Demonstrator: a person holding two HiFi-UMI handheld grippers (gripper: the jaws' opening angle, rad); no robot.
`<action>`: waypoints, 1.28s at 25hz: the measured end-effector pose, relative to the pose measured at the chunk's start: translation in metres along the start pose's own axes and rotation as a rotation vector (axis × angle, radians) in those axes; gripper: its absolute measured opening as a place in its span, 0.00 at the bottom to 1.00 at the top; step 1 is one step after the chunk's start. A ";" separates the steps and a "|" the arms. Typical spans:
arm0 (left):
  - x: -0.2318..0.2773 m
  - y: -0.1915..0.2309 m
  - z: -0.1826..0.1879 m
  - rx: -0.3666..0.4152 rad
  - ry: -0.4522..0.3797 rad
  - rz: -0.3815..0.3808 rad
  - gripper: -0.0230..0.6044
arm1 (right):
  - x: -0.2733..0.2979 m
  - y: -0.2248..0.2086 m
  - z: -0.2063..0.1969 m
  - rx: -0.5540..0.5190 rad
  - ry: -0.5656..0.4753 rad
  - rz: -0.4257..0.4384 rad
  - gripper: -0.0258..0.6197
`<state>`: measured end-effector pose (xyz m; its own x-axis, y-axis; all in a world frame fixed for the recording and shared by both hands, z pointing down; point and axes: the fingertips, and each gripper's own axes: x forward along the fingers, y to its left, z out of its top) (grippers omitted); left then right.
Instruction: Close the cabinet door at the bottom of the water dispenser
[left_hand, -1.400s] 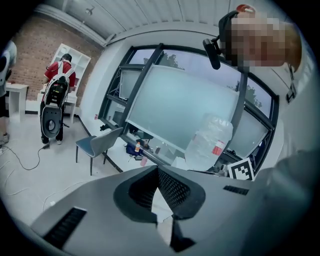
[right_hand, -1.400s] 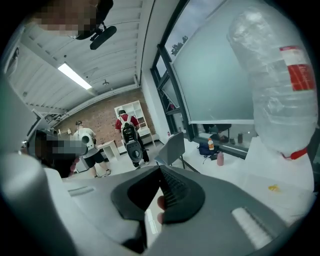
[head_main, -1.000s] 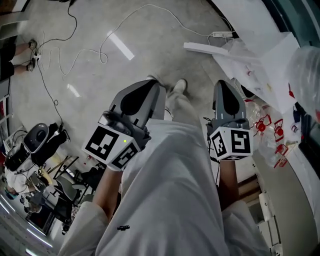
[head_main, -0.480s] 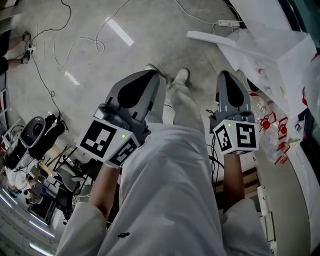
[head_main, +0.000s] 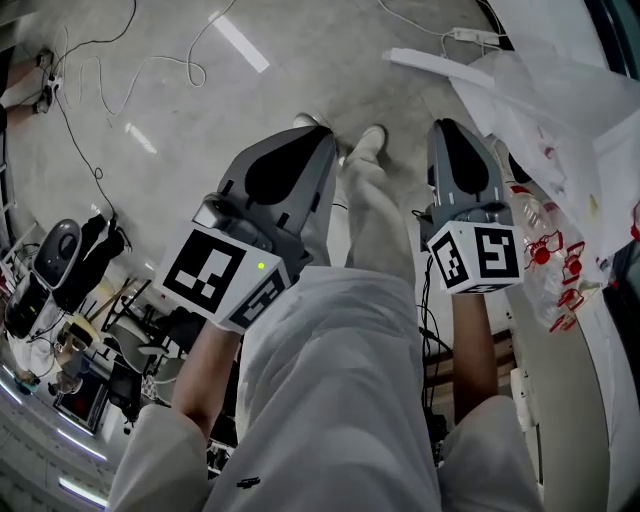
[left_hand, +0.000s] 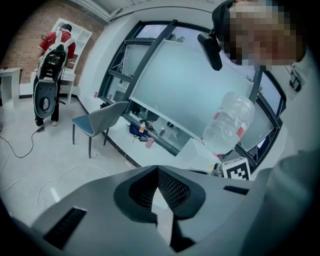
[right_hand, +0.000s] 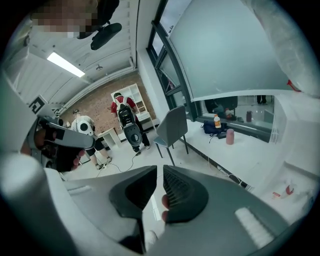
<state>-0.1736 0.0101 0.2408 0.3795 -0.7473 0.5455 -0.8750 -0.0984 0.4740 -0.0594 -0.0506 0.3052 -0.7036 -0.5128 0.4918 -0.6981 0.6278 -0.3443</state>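
since a second ago the person has bent further over: in the head view the shoes (head_main: 372, 140) and the power strip (head_main: 467, 35) have slid toward the top edge, and the loose cables (head_main: 100, 90) on the floor (head_main: 180, 190) have drifted up and left. both claws have come down with the hands and still point ahead past the knees.

the left claw (left_hand: 157, 170) is clenched, tips meeting, with nothing in it. the right claw (right_hand: 160, 170) was clenched a moment back and has just been opening; now it is released by a slim gap, and only floor shows through it.

the cabinet door i cannot make out in any view. what shows of the dispenser side is a big clear water bottle (head_main: 540, 235) with red marks, just beside the right claw's marker cube (head_main: 477, 257) and partly under a crumpled plastic sheet (head_main: 560, 90).

the person's own white trousers (head_main: 340, 400) fill the space between the two claws. off to the left stands a black-and-white machine (head_main: 55, 250) among tangled gear. the gripper views look across the room to a grey chair (right_hand: 172, 127), a window ledge with a pink cup (right_hand: 230, 136), and a person in red (left_hand: 57, 37) by a white shelf.
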 end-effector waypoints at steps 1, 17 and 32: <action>0.003 0.004 -0.003 -0.002 0.003 -0.001 0.04 | 0.006 0.000 -0.005 -0.002 0.007 0.003 0.12; 0.065 0.050 -0.060 -0.026 0.074 0.002 0.04 | 0.081 -0.035 -0.072 -0.015 0.089 0.008 0.22; 0.116 0.077 -0.091 -0.057 0.099 0.011 0.04 | 0.135 -0.075 -0.117 0.007 0.156 -0.005 0.28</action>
<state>-0.1698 -0.0243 0.4031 0.4003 -0.6792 0.6152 -0.8617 -0.0506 0.5048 -0.0866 -0.0984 0.4911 -0.6718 -0.4182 0.6114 -0.7027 0.6209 -0.3474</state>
